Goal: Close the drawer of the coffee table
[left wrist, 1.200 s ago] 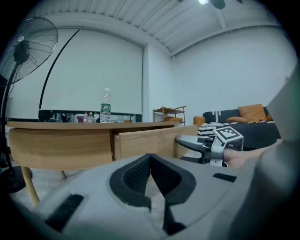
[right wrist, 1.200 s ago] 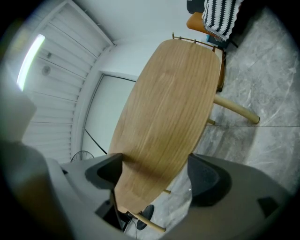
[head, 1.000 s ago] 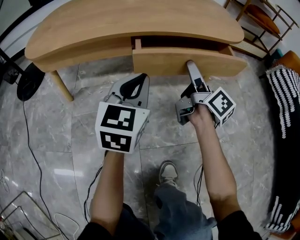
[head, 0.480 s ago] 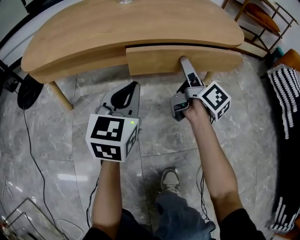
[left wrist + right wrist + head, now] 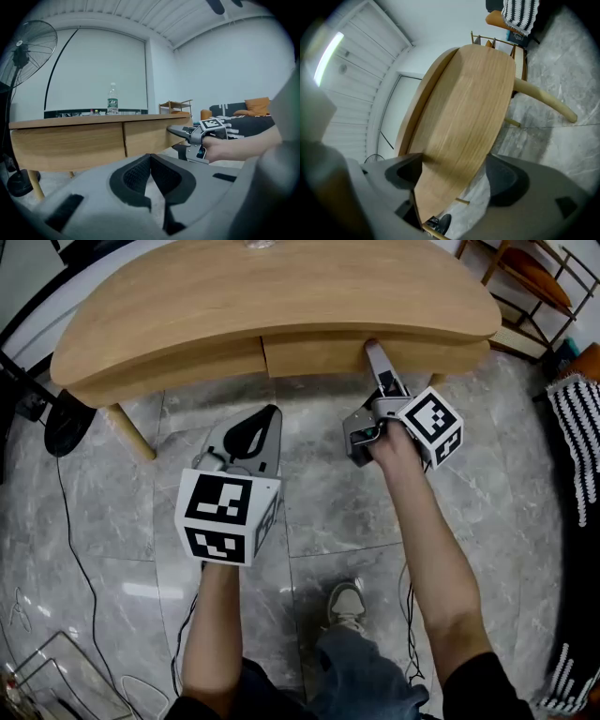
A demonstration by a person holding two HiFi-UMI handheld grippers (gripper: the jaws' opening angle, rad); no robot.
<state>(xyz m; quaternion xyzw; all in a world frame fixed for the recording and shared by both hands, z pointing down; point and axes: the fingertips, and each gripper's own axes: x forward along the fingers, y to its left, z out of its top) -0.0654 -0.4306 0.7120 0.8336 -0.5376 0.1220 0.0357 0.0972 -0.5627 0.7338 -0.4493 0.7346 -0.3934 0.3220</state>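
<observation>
The wooden coffee table (image 5: pixel 281 292) fills the top of the head view, and its drawer front (image 5: pixel 319 354) sits almost flush under the tabletop. My right gripper (image 5: pixel 370 348) has its tip against the right part of that drawer front. In the right gripper view its jaws stand apart (image 5: pixel 454 173), and the drawer's wooden face (image 5: pixel 464 117) fills the space ahead of them. My left gripper (image 5: pixel 270 412) hangs over the floor short of the table, shut on nothing. The left gripper view shows its pads meeting (image 5: pixel 151 157), the drawer front (image 5: pixel 145 136), and the right gripper (image 5: pixel 169 130) touching the wood.
A fan base (image 5: pixel 67 423) and cables (image 5: pixel 66 521) lie on the marble floor at the left. A wooden rack (image 5: pixel 525 277) and striped fabric (image 5: pixel 577 437) are at the right. A water bottle (image 5: pixel 112 99) stands on the table. The person's shoe (image 5: pixel 347 601) is below.
The drawer has slid in from well open to almost flush with the table. My right gripper moved forward with it. The left gripper stayed low in front, still shut.
</observation>
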